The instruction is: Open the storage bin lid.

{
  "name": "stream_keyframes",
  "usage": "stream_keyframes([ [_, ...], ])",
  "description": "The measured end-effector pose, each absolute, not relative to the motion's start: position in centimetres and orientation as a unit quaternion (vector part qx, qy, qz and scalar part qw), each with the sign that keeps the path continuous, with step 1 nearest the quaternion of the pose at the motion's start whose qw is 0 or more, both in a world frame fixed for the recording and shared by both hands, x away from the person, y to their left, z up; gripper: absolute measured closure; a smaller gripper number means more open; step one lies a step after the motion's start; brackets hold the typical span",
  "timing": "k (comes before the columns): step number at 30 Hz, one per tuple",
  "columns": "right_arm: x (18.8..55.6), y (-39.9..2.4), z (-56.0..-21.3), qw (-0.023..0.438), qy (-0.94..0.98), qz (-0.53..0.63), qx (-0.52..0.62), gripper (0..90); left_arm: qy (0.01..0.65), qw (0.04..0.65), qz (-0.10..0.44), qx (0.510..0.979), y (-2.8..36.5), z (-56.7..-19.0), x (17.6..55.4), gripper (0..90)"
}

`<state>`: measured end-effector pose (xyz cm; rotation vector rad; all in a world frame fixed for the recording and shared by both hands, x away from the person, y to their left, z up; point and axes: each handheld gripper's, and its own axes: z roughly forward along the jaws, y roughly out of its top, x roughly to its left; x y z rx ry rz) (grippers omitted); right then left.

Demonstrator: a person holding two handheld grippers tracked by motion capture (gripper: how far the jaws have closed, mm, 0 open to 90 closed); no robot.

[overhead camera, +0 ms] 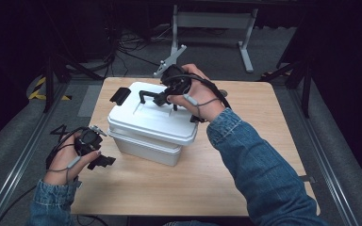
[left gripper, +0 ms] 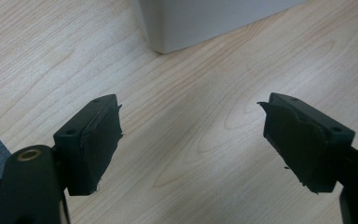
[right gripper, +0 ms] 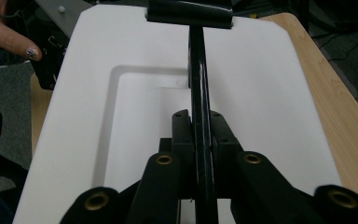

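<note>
- Wooden table (overhead camera: 245, 155) is carrying the white box (overhead camera: 146, 141), lid (overhead camera: 153, 120) tilting.
- Right gripper (overhead camera: 162, 100) is pinching the black handle (right gripper: 200, 93): lifting straight should avoid snagging.
- Left gripper (overhead camera: 104, 161) is waiting spread beside it.

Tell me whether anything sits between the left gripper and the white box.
Nothing visible does. The left gripper hovers with jaws open over bare table, and the white box has only wood grain in front of it. The right gripper is clamped on the lid handle.
</note>
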<state>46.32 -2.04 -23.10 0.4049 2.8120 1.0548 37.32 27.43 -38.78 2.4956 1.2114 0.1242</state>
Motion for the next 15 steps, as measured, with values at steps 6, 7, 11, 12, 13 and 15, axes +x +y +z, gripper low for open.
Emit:
stream_keyframes([
  [6, 46.6, -4.3, -22.7, 0.058, 0.924, 0.346, 0.153, 84.4, 0.424, 0.183, 0.042, 0.886, 27.3, -38.8, 37.3, 19.8],
  [7, 46.6, -4.6, -22.7, 0.059, 0.923, 0.346, 0.155, 84.4, 0.427, 0.182, 0.040, 0.885, 27.2, -38.8, 37.3, 19.8],
  [11, 46.7, -6.4, -22.4, 0.064, 0.921, 0.346, 0.170, 84.5, 0.428, 0.179, 0.040, 0.885, 27.2, -38.9, 37.3, 19.8],
  [12, 46.8, -6.8, -22.3, 0.065, 0.920, 0.347, 0.174, 84.5, 0.427, 0.180, 0.039, 0.885, 27.2, -38.9, 37.4, 19.8],
  [13, 46.8, -7.3, -22.3, 0.067, 0.918, 0.347, 0.179, 84.4, 0.424, 0.178, 0.043, 0.887, 27.2, -38.9, 37.4, 19.8],
  [15, 46.9, -8.2, -22.3, 0.068, 0.915, 0.350, 0.190, 84.4, 0.425, 0.177, 0.041, 0.887, 27.1, -38.9, 37.4, 19.8],
])
